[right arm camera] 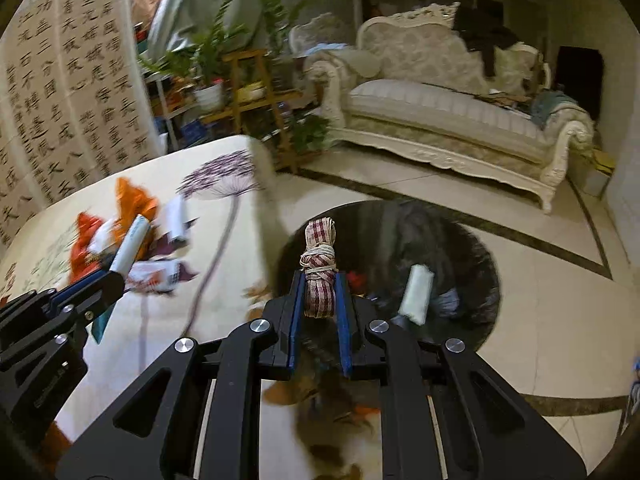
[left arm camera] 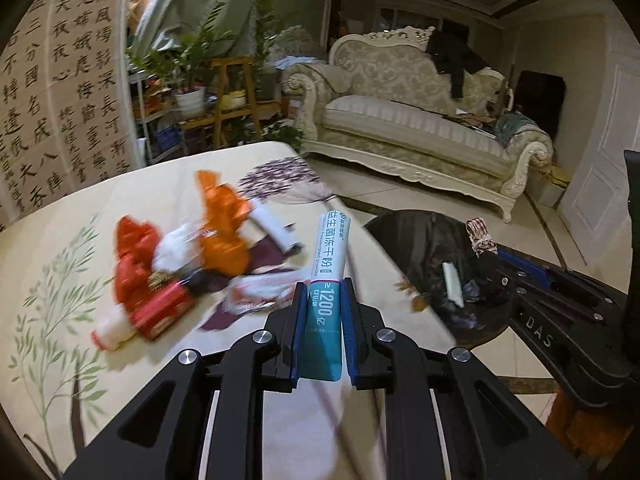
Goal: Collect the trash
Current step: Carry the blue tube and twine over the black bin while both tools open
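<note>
A table [left arm camera: 168, 196] under a cream cloth printed with trees fills the left. Off its right edge, on the tiled floor, sits an open black trash bag [right arm camera: 460, 240] already holding a white wrapper [right arm camera: 416, 294]. A blurred pile of orange, red and white wrappers [left arm camera: 180, 256] lies on the table. The left gripper [left arm camera: 323, 308] is clamped on a teal-and-white powder sachet [left arm camera: 330, 264] above the table's near edge. The right gripper [right arm camera: 319, 296] is clamped on a checked ribbon bundle [right arm camera: 319, 268] over the bag.

Wrapper heap [left arm camera: 192, 256] crowds table's [left arm camera: 80, 208] middle — near edge bare, bin [right arm camera: 452, 232] mouth open
</note>
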{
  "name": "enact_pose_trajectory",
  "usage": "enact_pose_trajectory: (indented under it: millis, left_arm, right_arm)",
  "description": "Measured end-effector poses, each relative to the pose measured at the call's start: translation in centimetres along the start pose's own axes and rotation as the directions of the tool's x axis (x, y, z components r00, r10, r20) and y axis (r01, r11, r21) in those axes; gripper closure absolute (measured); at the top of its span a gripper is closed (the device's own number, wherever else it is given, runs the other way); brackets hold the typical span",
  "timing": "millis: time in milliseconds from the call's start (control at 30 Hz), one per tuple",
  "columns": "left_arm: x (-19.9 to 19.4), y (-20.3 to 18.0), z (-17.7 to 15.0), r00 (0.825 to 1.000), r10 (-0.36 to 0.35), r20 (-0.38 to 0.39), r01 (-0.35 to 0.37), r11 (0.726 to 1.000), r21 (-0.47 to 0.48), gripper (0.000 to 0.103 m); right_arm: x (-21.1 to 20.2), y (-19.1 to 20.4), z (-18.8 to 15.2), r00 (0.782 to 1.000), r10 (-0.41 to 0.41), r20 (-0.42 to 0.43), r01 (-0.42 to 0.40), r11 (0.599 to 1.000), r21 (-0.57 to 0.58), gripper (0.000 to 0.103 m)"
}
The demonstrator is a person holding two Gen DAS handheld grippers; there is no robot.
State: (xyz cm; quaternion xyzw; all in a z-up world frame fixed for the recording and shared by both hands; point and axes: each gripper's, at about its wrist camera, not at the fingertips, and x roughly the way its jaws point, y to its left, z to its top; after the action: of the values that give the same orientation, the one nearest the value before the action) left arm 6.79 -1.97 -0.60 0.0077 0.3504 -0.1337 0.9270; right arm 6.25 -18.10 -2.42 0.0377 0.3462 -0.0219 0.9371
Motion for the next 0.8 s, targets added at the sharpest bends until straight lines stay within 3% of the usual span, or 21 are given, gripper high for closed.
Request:
enact_pose_trajectory:
  millis: [667,800]
  left_arm:
    - [8.1,-7.8,3.9,0.999,-0.03,-0.032,0.035,0.987,0.154,0.084]
    - [9.2,-8.3,4.1,0.999,-0.012,-0.042,0.019,0.985,0.171,0.069]
  right_arm:
    - [5.4,-6.4,1.3,0.998,-0.056,-0.01,0.057,0.994,0.095,0.088]
    - [6.1,-7.3,1.3,0.998,-0.058,-0.017,0.06,0.991,0.122,0.083]
